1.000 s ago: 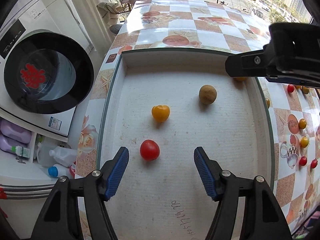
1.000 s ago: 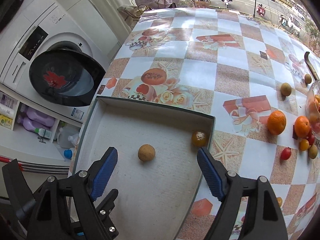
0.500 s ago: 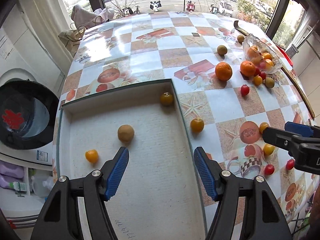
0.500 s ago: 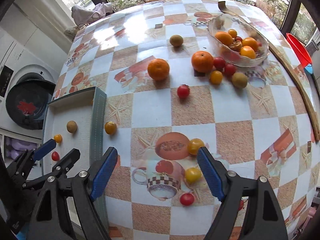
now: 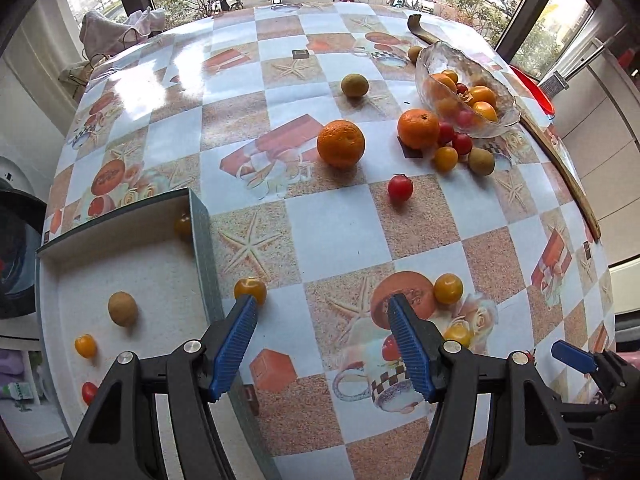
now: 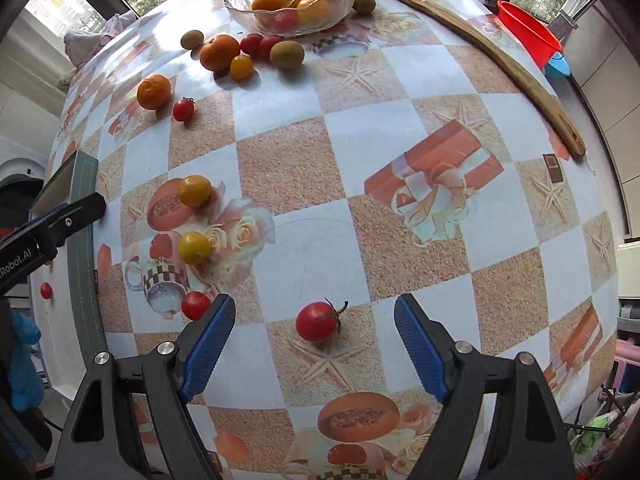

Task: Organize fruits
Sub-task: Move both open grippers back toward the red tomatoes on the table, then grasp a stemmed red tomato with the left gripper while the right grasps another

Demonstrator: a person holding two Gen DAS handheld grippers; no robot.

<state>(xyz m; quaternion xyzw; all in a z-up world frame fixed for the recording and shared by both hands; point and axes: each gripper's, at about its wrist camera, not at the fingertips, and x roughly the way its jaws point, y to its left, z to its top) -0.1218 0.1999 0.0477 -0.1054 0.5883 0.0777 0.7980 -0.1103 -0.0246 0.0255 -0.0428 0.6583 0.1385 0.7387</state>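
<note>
Hovering wide open and empty, the right gripper [image 6: 314,346] should centre its 2 pads around the near red tomato [image 6: 317,321], then close gently.

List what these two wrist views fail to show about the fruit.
- Glass bowl, right wrist view: fruit is piled up, so the count is hidden.
- Tray, left wrist view: its near end is covered by the left gripper; fruit there is unknown.
- Red tomato, left wrist view: mostly behind a blue finger.
</note>
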